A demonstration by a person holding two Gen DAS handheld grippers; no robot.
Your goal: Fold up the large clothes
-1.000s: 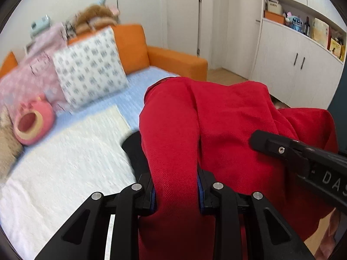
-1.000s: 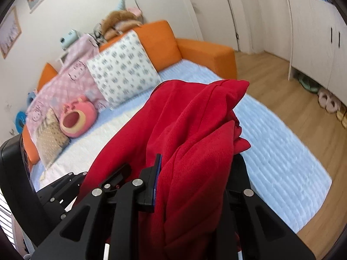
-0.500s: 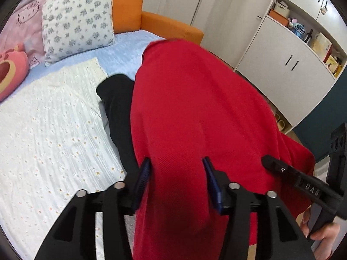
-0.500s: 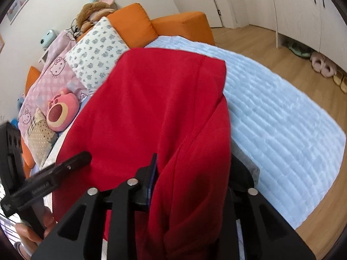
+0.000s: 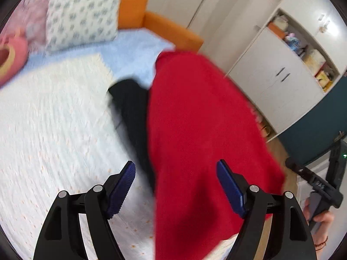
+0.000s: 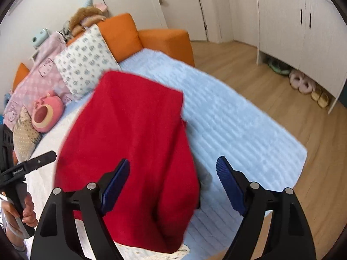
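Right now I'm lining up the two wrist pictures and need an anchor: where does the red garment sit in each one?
Left wrist view: the red garment fills the centre and right, running down between the open jaws, with black clothing along its left edge.
Right wrist view: it fills the centre and lower left, lying on the blue bed cover.
Shared landmark: the white patterned pillow against the orange sofa back.

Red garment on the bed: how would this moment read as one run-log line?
left tool: open | right tool: open | red garment: folded, lying on bed, ungripped | black garment: partly under red
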